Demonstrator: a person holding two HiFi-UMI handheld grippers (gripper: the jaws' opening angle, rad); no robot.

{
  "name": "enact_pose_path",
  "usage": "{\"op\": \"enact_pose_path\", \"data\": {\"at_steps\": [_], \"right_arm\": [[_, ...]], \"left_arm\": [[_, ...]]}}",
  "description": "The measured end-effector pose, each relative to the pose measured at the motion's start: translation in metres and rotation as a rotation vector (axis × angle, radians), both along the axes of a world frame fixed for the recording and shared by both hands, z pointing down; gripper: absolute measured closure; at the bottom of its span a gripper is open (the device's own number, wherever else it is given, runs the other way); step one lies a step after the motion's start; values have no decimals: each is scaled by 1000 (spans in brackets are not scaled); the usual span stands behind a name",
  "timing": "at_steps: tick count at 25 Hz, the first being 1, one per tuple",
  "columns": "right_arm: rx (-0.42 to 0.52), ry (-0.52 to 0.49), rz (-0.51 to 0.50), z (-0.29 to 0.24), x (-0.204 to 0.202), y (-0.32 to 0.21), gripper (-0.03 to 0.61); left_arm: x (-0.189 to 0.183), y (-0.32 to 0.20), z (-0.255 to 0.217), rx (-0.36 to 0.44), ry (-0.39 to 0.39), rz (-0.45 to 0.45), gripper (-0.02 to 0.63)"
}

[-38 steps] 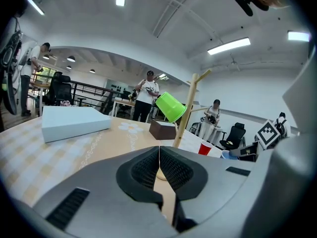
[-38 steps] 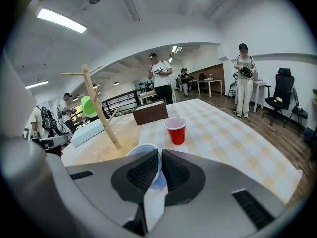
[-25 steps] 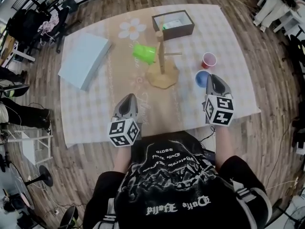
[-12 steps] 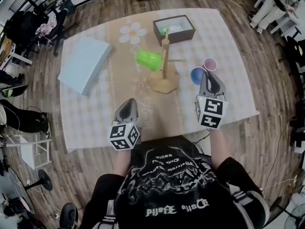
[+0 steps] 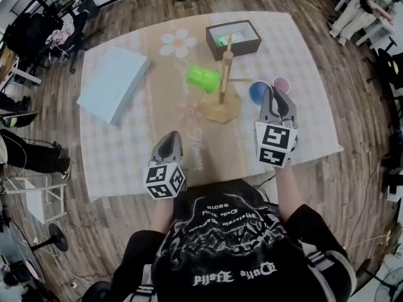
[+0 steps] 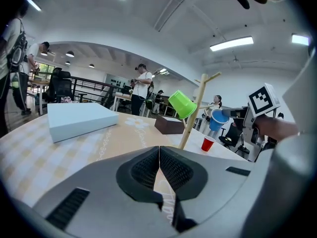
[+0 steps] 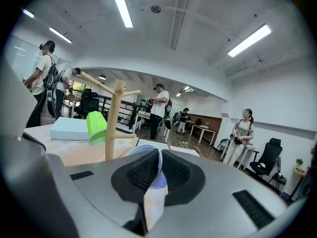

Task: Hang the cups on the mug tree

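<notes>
My right gripper (image 5: 275, 94) has its jaws closed on the wall of the blue cup (image 5: 257, 92), with the rim pinched between the pads and the cup held clear of the cloth. My left gripper (image 5: 170, 137) has its jaws pressed together on nothing and hovers over the near edge of the table (image 5: 119, 159), left of the middle.

The table carries a pale checked cloth with a beige strip down its middle. A flat light blue box (image 5: 113, 80) lies towards the left edge and a dark open box (image 5: 233, 38) sits at the far edge. Around the table are a plank floor (image 5: 352, 168), office chairs, people standing, and strip lights overhead.

The mug tree (image 5: 221, 80) stands at the table's middle, just left of my right fingers. The blue cup is close to the tip of its right branch, though I cannot tell whether they touch. The green cup (image 5: 203, 78) hangs tilted on the tree's left side. The red cup (image 5: 281, 82) stands upright just beyond my right gripper, towards the right edge.
</notes>
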State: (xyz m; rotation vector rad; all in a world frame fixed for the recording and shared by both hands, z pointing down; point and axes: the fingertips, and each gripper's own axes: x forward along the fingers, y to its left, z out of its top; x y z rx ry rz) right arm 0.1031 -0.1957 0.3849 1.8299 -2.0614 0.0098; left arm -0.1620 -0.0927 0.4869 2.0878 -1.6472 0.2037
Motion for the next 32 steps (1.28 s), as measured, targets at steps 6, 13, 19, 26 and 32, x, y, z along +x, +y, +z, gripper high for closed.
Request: {"op": "enact_pose_path", "data": {"at_steps": [6,13,19,26,32], "right_arm": [[38,51,-17,-12,-20,-4,545],[64,87,-3,-17,-35,-4,546],[82,135,-11,-16,-46,-6,545],[92,175,-21,-19,-54,-6,545],[120,229,-38,-22,-65,-4,541]], "left_arm": [[-17,5,5,-13,8,-32,592],[-21,4,7,-19,17,-31,591],[-30,0,9,-25,17,-29,591],[-34,-5,9,-29,22,-32,591],[-29,-8,11,-31,25,-16,592]]}}
